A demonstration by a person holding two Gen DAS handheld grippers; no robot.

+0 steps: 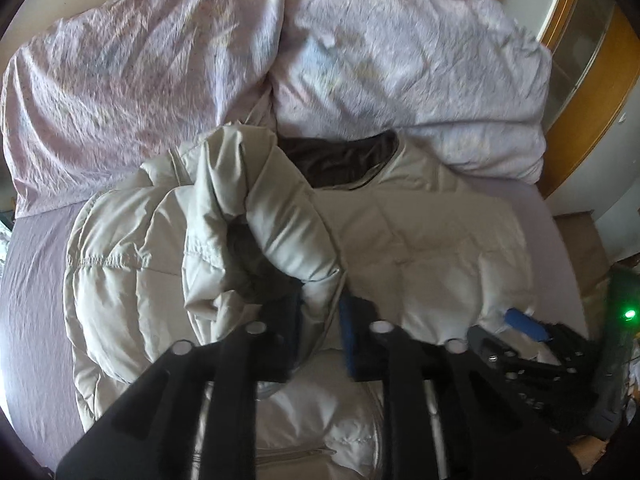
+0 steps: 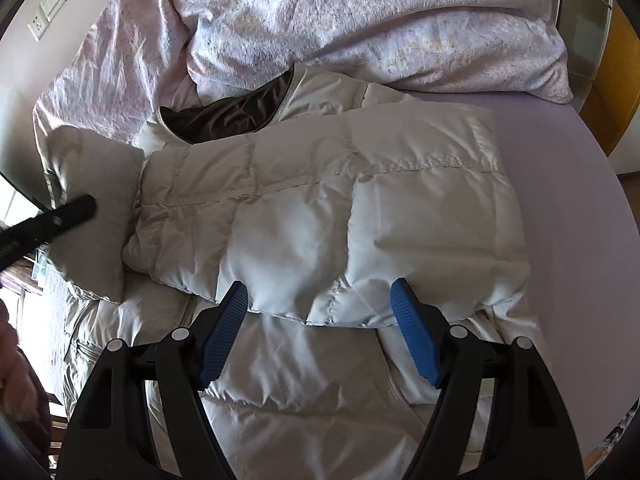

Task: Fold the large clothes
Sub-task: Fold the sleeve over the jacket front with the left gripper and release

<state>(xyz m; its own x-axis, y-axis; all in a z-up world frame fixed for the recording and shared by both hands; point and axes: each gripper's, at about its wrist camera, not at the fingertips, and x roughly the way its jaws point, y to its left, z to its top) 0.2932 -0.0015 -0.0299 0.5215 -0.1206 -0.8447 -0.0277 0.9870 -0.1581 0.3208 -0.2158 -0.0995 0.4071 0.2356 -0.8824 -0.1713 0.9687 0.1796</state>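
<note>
A pale beige puffer jacket (image 2: 320, 208) with a dark brown lining (image 2: 228, 114) lies on a bed. In the left wrist view the jacket (image 1: 432, 248) has its right part folded flat. My left gripper (image 1: 320, 312) is shut on the cuff of the jacket's sleeve (image 1: 280, 216), which it holds lifted above the jacket's middle. My right gripper (image 2: 320, 312) is open and empty, its blue pads (image 2: 416, 340) just above the folded panel's near edge. It also shows in the left wrist view (image 1: 520, 320) at the lower right. The left gripper's black finger (image 2: 60, 216) shows at the left of the right wrist view.
A crumpled pink floral duvet (image 1: 200, 60) is piled at the head of the bed. The lilac bedsheet (image 2: 568, 220) is bare to the right of the jacket. A wooden door frame (image 1: 592, 92) stands at the right. A wall with sockets (image 2: 48, 8) is at the left.
</note>
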